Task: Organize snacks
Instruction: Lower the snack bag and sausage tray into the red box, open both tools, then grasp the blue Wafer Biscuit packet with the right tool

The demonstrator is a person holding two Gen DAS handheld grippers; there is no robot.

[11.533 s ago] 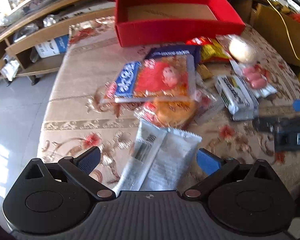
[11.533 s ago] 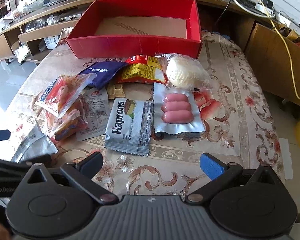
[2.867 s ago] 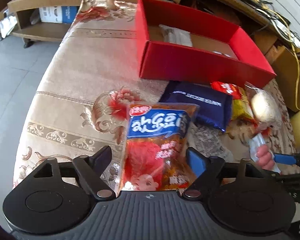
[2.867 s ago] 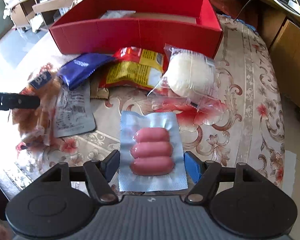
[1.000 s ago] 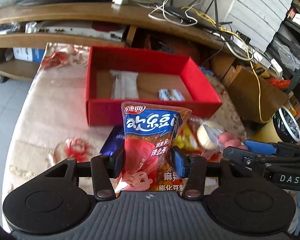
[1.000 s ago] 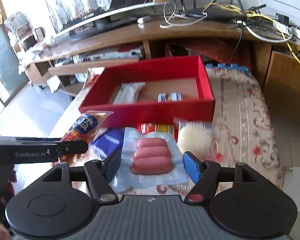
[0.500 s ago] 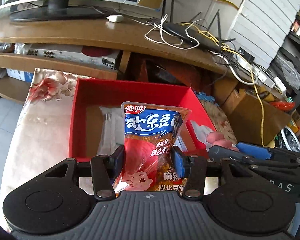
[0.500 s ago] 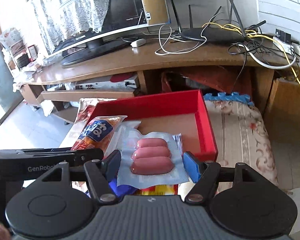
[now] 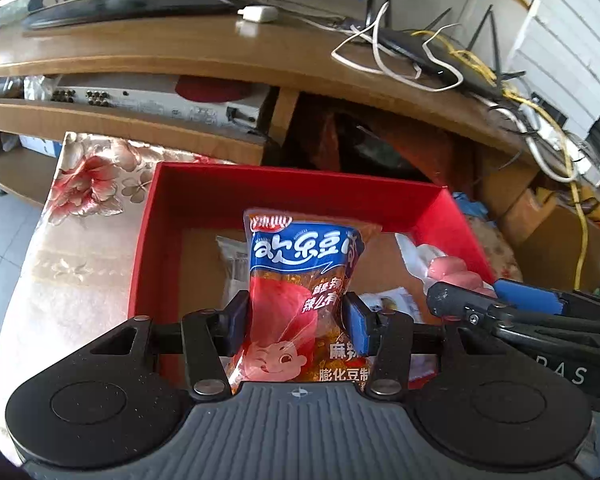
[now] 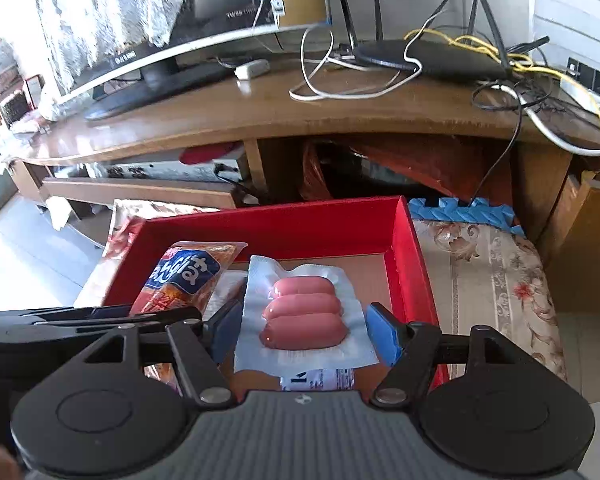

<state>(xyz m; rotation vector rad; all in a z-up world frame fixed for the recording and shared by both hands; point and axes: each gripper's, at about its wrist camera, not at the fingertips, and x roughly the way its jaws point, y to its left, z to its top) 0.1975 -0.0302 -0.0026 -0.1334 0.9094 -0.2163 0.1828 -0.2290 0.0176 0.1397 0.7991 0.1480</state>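
My left gripper (image 9: 296, 324) is shut on a red and blue snack bag (image 9: 300, 280) and holds it above the red box (image 9: 300, 192). My right gripper (image 10: 304, 334) is shut on a clear pack of three pink sausages (image 10: 304, 312), also above the red box (image 10: 300, 224). The snack bag (image 10: 184, 276) shows at the left in the right wrist view, and the sausage pack (image 9: 448, 272) at the right in the left wrist view. A white packet (image 9: 232, 256) and a small packet (image 9: 392, 300) lie in the box.
The box stands on a floral tablecloth (image 9: 80, 240) (image 10: 492, 272). Behind it is a wooden TV stand (image 10: 300, 116) with a monitor (image 10: 148, 40), a router (image 10: 428, 56) and cables. A cardboard box (image 9: 556, 232) stands at the right.
Both grippers have moved forward with their packs, from above the table's snack pile to above the red box. The box now fills the view below both packs.
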